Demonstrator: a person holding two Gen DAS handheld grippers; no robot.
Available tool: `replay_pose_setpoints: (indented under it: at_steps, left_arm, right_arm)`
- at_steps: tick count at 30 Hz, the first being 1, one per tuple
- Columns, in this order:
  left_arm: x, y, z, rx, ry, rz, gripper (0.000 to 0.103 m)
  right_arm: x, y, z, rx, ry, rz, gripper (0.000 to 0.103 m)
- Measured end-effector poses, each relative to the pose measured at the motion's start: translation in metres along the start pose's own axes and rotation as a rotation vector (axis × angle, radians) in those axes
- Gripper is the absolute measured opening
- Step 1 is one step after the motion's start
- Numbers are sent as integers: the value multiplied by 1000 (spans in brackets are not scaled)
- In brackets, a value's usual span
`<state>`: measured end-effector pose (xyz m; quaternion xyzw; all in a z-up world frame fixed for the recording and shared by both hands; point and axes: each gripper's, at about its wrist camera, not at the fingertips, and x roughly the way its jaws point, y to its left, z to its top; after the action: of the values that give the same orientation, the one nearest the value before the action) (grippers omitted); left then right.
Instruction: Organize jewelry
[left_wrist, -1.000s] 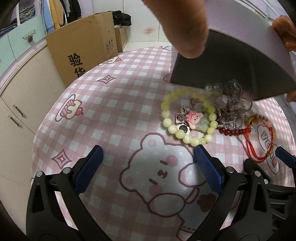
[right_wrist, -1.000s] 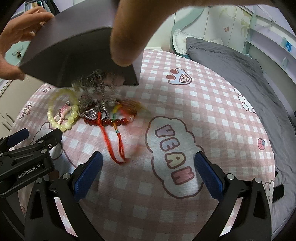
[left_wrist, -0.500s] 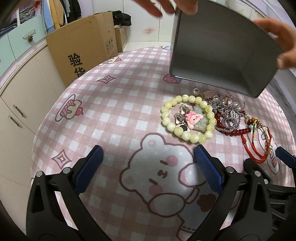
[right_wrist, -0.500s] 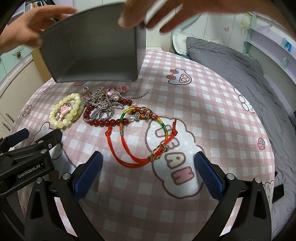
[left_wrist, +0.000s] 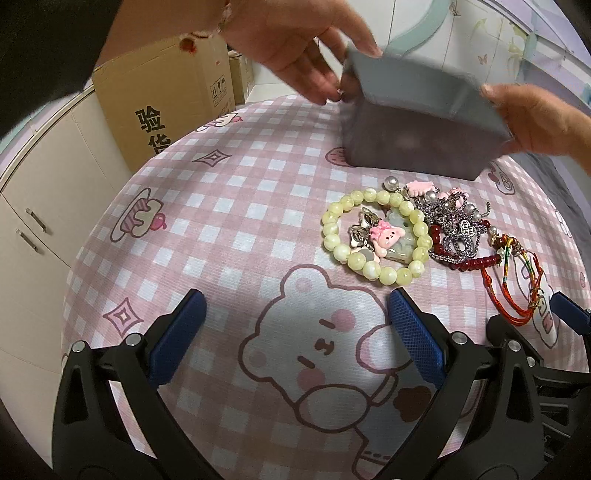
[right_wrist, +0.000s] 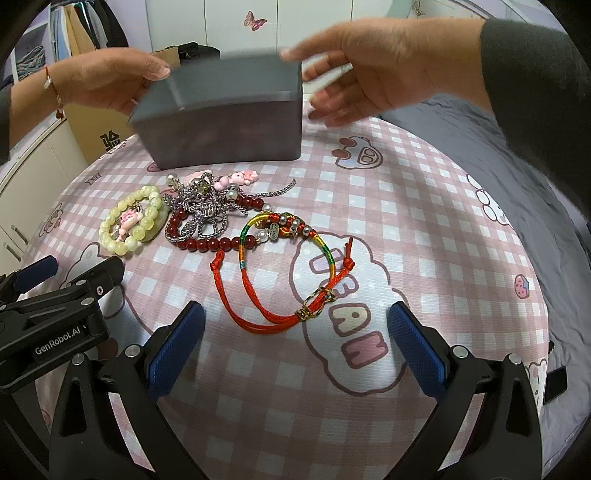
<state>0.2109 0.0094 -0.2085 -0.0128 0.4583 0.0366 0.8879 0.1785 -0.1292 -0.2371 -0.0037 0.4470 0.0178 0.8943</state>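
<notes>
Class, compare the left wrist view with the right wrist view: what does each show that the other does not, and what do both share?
Left wrist only: white cabinet doors with handles and the bear print on the cloth. Right wrist only: the grey bedding and the other gripper's "GenRobot.AI" label. Both: the grey box held by two hands, the pale green bead bracelet, the red cord bracelet and the cardboard box.

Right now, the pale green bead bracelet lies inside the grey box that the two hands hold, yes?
No. The pale green bead bracelet lies on the pink checked cloth, in front of the grey box that the two hands hold, as the left wrist view shows.
</notes>
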Motion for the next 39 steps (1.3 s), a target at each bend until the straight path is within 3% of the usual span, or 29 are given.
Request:
replay_pose_setpoints:
  at_steps: [39]
  left_arm:
    - [2,0,1,0,0,1,97]
  right_arm:
    - [1,1,1,1,0,1,96]
